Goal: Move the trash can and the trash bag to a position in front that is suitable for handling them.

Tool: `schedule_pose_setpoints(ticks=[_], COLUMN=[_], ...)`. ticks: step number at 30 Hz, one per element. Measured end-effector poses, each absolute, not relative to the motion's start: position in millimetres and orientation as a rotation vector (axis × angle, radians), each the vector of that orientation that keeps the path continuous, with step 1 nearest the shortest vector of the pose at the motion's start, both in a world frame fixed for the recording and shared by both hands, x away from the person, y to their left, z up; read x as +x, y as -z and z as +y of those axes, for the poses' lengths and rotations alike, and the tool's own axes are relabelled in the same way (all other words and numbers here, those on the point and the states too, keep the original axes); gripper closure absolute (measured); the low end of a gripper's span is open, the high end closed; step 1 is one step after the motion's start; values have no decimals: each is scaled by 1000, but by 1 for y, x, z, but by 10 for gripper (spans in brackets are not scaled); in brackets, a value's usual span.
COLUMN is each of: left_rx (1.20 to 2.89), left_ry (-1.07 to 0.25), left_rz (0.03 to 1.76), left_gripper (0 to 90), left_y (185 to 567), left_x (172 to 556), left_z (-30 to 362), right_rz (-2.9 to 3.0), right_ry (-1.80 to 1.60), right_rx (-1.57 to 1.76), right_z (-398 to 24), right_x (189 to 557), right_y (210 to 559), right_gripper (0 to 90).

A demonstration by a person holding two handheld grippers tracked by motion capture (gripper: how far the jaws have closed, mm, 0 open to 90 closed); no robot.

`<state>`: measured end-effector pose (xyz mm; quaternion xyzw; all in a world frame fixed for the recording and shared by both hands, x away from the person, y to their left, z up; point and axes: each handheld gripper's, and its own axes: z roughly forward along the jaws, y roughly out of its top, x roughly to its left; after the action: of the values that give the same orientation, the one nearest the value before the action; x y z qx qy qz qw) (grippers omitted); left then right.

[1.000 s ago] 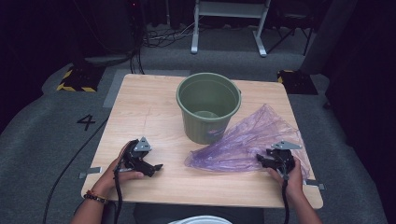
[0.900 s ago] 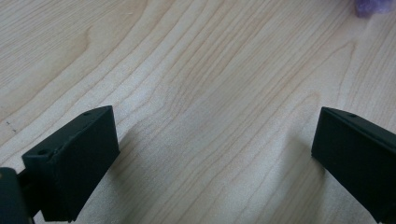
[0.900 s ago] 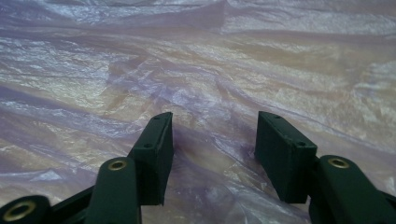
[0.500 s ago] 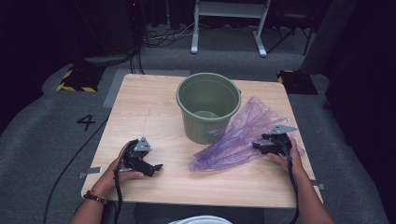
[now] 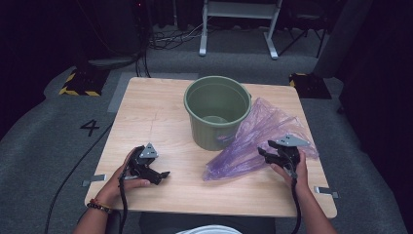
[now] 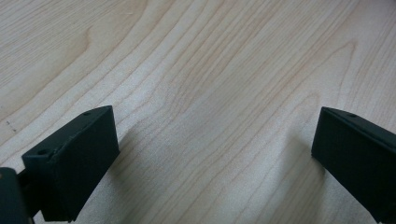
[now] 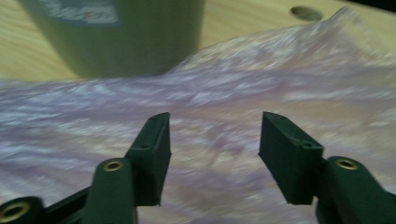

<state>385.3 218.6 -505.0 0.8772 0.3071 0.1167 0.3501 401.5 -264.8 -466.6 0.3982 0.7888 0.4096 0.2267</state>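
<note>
A green plastic bucket (image 5: pixel 216 111) stands upright in the middle of the wooden table (image 5: pixel 156 112). A crumpled purple plastic bag (image 5: pixel 253 141) lies flat to its right, touching its base. My right gripper (image 5: pixel 263 153) hovers over the near part of the bag, jaws pointing left. In the right gripper view the gripper (image 7: pixel 214 149) is open; its jaws have just been closing, with the bag (image 7: pixel 280 79) beneath them and not pinched, and the bucket (image 7: pixel 116 37) ahead. My left gripper (image 5: pixel 160 176) rests near the front left, open over bare wood (image 6: pixel 212 154).
A white round object (image 5: pixel 212 229) pokes in at the bottom edge. Past the table are a metal stand (image 5: pixel 238 24) and yellow-black blocks (image 5: pixel 78 83). A floor mark "4" (image 5: pixel 90 127) lies at the left. A small hole (image 7: pixel 306 12) sits in the tabletop behind the bag.
My right gripper has moved away from the table's front edge and risen a little over the bag. The bag's near end has shifted slightly. The left gripper has stayed put.
</note>
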Motion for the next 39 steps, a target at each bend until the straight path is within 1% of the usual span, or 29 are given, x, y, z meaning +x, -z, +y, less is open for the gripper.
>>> schedule_pose_setpoints(ticks=[1,4,6,10,14,21,25,26,32,33,34,36,37,39], left_rx=[2272,2272,2272,2272,2272,2272,2272,2272,2272,2272,2272,2272,2272,2272], left_ry=[-302,-302,-303,-302,-303,-303,-302,-301,-301,-301,-301,-301,-301,-301], left_rz=[796,796,796,796,796,796,796,794,793,793,793,793,793,793], left_gripper=[4,5,5,5,5,5,5,4,4,4,4,4,4,4], left_y=[505,505,505,505,505,505,505,505,505,505,505,505,505,505], left_x=[385,385,385,385,385,385,385,385,386,386,386,386,386,386], left_z=[219,219,219,219,219,219,219,219,218,218,218,218,218,218], right_rz=[2190,2233,2223,2228,2224,2256,2327,2351,2447,2447,2456,2466,2457,2399], right_ry=[-1131,-1131,-1100,-1026,-972,-1004,-1031,-1045,-1089,-1089,-1091,-1093,-1103,-1165], right_rx=[1104,1124,1125,1230,1215,1210,1138,1105,966,966,944,930,924,943], right_z=[-261,-251,-248,-245,-243,-255,-268,-275,-281,-281,-282,-281,-282,-285], right_x=[399,398,401,406,405,410,423,432,450,450,450,449,447,440], right_y=[469,476,479,494,500,501,500,500,500,500,500,499,497,489], right_gripper=[387,347,347,349,344,339,348,348,349,349,382,395,382,391])
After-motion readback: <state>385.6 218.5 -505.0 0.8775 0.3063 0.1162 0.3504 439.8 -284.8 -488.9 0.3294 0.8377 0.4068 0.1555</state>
